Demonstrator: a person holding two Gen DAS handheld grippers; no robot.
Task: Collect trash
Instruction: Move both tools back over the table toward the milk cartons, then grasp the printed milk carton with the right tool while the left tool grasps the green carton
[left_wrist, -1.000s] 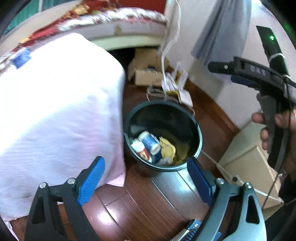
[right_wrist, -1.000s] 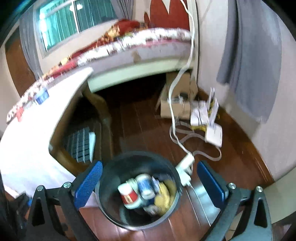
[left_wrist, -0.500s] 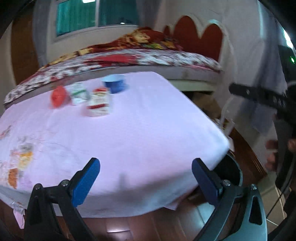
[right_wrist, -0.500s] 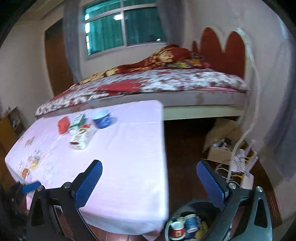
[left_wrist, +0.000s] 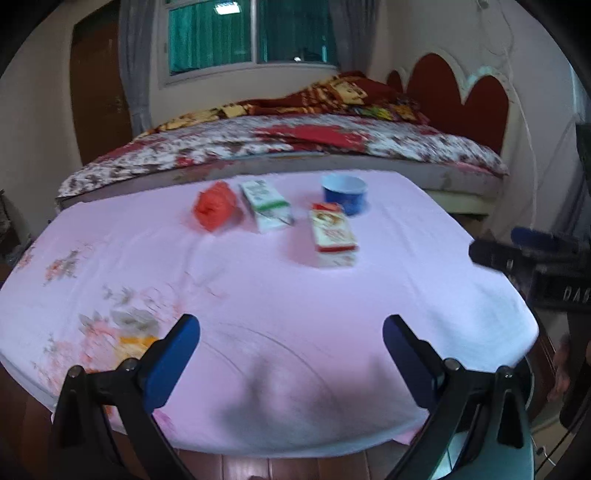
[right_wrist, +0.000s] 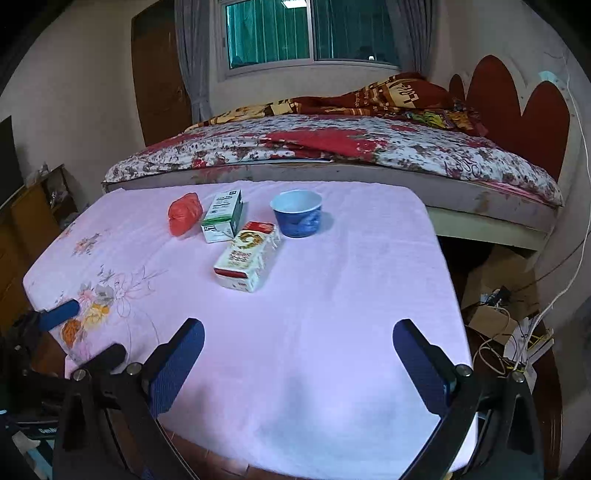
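On the pink-covered table (right_wrist: 332, 295) lie a crumpled red bag (right_wrist: 184, 213), a green and white carton (right_wrist: 223, 216), a red and white carton (right_wrist: 247, 260) on its side, and a blue paper bowl (right_wrist: 297, 212). The left wrist view shows the same red bag (left_wrist: 216, 209), green carton (left_wrist: 267, 206), red carton (left_wrist: 332, 236) and bowl (left_wrist: 345, 194). My left gripper (left_wrist: 291, 350) is open and empty over the table's near edge. My right gripper (right_wrist: 299, 354) is also open and empty, short of the items. The right gripper's body (left_wrist: 535, 258) shows at the left view's right edge.
A bed (right_wrist: 332, 147) with a floral cover stands behind the table. Cardboard boxes and tangled cables (right_wrist: 509, 317) lie on the wooden floor to the right. Wooden furniture (right_wrist: 33, 221) stands on the left. The bin is hidden.
Both grippers swung up and away from the black bin on the floor. They now face the table top with the trash items; the bin has left both views.
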